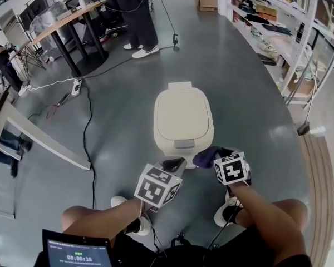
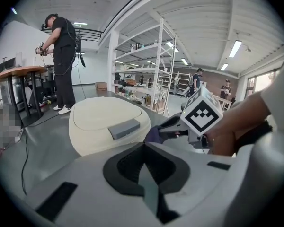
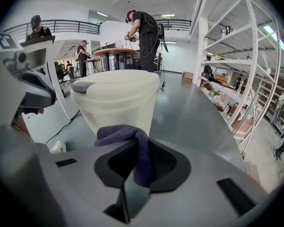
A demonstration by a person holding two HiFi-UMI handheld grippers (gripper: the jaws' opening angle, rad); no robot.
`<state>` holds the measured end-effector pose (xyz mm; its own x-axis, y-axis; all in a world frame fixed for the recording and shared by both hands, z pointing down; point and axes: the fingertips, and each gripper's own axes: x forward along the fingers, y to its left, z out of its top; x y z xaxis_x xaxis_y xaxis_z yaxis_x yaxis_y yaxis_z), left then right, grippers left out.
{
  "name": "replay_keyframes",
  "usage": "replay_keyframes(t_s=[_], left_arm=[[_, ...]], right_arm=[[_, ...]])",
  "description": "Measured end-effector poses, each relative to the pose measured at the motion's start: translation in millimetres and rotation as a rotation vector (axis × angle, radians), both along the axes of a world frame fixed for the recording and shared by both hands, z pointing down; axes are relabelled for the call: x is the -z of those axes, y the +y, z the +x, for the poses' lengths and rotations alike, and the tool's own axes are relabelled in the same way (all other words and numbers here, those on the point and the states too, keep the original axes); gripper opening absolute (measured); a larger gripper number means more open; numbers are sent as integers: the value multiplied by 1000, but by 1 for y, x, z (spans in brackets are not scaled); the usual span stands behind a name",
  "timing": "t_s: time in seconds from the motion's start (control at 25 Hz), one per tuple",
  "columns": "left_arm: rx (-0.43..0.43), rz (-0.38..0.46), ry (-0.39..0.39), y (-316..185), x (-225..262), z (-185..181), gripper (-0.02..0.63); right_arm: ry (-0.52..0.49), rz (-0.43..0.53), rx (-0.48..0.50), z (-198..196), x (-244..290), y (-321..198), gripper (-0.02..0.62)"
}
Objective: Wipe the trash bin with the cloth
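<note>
A cream trash bin (image 1: 183,115) with a closed lid and a grey front tab (image 1: 184,143) stands on the grey floor straight ahead. My right gripper (image 1: 214,157) is shut on a dark purple cloth (image 1: 206,157), held by the bin's near right corner. In the right gripper view the cloth (image 3: 128,143) hangs from the shut right gripper (image 3: 132,174), just short of the bin's wall (image 3: 116,105). My left gripper (image 1: 173,164) is shut and holds nothing, close to the bin's near side. In the left gripper view the left gripper (image 2: 145,161) points at the lid (image 2: 102,119).
Black and white cables (image 1: 88,132) trail over the floor to the left. A person (image 1: 136,15) stands by a round table (image 1: 61,24) at the back. Metal shelving (image 1: 289,32) lines the right side. A white panel (image 1: 42,141) lies at left. My shoes (image 1: 228,210) are below.
</note>
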<state>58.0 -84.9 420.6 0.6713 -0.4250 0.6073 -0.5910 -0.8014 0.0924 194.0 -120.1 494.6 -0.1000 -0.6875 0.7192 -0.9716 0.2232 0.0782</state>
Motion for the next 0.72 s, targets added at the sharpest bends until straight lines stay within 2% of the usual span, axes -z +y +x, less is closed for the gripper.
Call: replay_keyframes(t_s=[0.32,0.52,0.72], left_arm=[[85,-13,-36,-6,-21,-47,2],[160,-41,-11,-11,-23,-85,2],[236,-58,19,-19,-19,-123,2]], right_arm=[[10,-84,76,-40,-31,21,69],[34,-101,175,-87,-39,19,69],[-10,-142,234,-130,-46,15,69]])
